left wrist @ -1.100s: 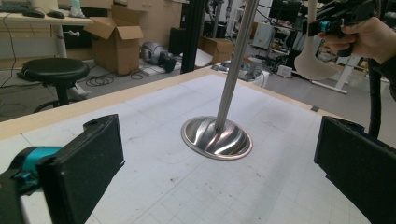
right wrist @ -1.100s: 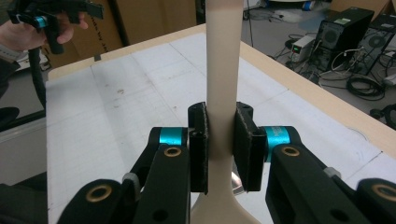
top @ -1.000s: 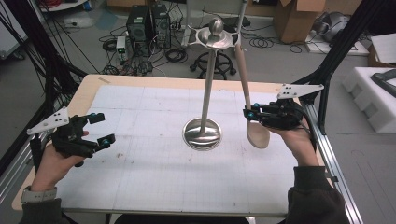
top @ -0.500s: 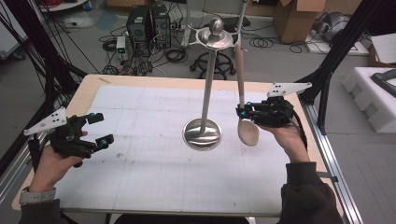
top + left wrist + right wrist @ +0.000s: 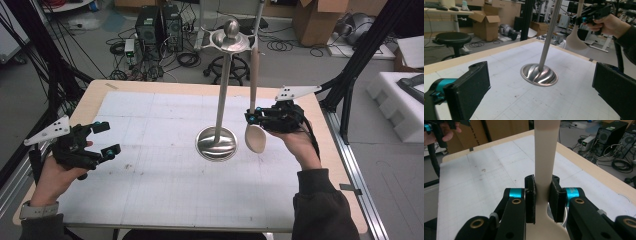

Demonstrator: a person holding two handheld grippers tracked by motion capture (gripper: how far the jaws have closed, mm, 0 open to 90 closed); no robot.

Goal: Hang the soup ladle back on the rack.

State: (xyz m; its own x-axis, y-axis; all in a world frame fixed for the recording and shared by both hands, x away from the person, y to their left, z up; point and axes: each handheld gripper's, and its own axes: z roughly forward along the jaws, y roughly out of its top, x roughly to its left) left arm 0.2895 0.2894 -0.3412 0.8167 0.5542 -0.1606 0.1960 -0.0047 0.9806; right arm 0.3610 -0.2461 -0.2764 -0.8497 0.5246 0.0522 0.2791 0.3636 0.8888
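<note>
A tall metal stand (image 5: 216, 144) with a round base and a dish and knob on top rises from the middle of the white table mat (image 5: 150, 180). My right gripper (image 5: 252, 118) is shut on the neck of a wooden spoon (image 5: 255, 138), held upright with its bowl down just right of the stand's base and above the mat. In the right gripper view the pads clamp the spoon handle (image 5: 546, 152) from both sides. My left gripper (image 5: 107, 138) is open and holds nothing at the table's left side. In the left gripper view the stand base (image 5: 539, 74) lies ahead between its jaws.
Computer towers (image 5: 157, 25) and cables lie on the floor beyond the far table edge, with a stool (image 5: 227, 67) behind the stand. Black frame posts (image 5: 360, 55) stand at the right, and white foam blocks (image 5: 400, 100) sit right of the table.
My right gripper has carried the spoon leftward, so its bowl now hangs closer to the stand's base. The left gripper has stayed where it was.
</note>
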